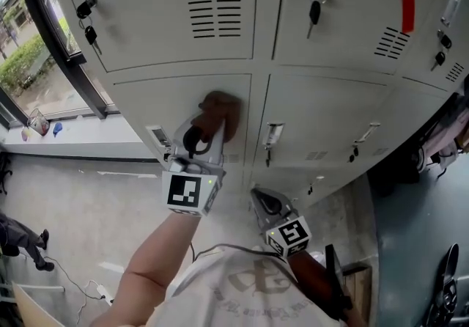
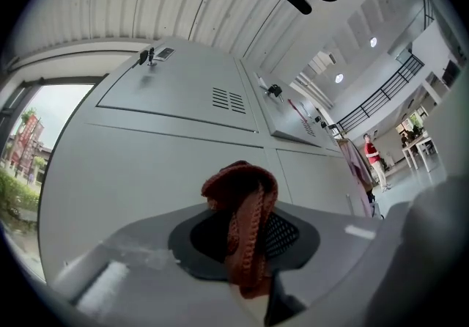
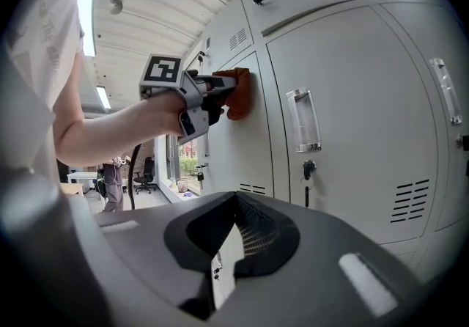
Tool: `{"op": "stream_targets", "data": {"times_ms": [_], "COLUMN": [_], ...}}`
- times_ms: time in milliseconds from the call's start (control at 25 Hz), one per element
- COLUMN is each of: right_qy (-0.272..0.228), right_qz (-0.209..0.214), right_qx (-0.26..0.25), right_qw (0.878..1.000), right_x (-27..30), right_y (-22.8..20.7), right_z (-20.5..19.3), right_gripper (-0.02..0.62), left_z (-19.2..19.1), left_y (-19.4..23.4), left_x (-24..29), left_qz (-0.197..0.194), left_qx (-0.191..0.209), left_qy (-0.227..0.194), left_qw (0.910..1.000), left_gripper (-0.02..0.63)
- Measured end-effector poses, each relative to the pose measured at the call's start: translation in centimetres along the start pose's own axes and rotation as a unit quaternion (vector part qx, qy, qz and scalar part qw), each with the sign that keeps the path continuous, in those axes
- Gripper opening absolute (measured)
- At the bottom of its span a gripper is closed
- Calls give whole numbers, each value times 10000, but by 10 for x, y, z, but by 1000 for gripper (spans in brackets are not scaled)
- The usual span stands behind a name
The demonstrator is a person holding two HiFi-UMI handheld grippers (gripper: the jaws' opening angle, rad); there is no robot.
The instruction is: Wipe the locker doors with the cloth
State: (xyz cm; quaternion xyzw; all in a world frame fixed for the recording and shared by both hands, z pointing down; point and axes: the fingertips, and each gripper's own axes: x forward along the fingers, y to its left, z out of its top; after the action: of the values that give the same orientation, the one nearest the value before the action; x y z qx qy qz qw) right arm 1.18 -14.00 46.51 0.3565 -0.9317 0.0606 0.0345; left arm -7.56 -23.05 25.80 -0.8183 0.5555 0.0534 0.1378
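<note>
A rust-brown knitted cloth (image 1: 220,108) is bunched against a grey locker door (image 1: 154,102) in the lower row. My left gripper (image 1: 212,126) is shut on the cloth and holds it flat to the door. In the left gripper view the cloth (image 2: 242,204) hangs between the jaws in front of the door (image 2: 139,171). The right gripper view shows the left gripper (image 3: 220,88) and the cloth (image 3: 239,92) on the door from the side. My right gripper (image 1: 262,199) hangs lower, close to my body and off the lockers. Its jaws (image 3: 234,224) are shut with nothing in them.
Keys hang in several locks (image 1: 314,13). A clear handle (image 1: 272,134) sits on the neighbouring door, and a red strip (image 1: 407,3) marks an upper door. A window with its sill (image 1: 44,124) is at the left. Dark clothing (image 1: 443,135) hangs at the right.
</note>
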Motion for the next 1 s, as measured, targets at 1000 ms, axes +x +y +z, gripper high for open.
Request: {"op": "stream_targets", "data": {"times_ms": [1000], "right_qy": [238], "right_qz": [-81], "right_qx": [179], "right_qw": [9995], "right_x": [13], "right_y": [0], "right_z": [-16], "right_gripper": [8], "left_z": [-96], "left_y": [-21], "left_x": [-17], "left_qz": [-227], "left_qx": [-315], "left_qy": [600], "left_qw": [9974], "left_gripper": [87]}}
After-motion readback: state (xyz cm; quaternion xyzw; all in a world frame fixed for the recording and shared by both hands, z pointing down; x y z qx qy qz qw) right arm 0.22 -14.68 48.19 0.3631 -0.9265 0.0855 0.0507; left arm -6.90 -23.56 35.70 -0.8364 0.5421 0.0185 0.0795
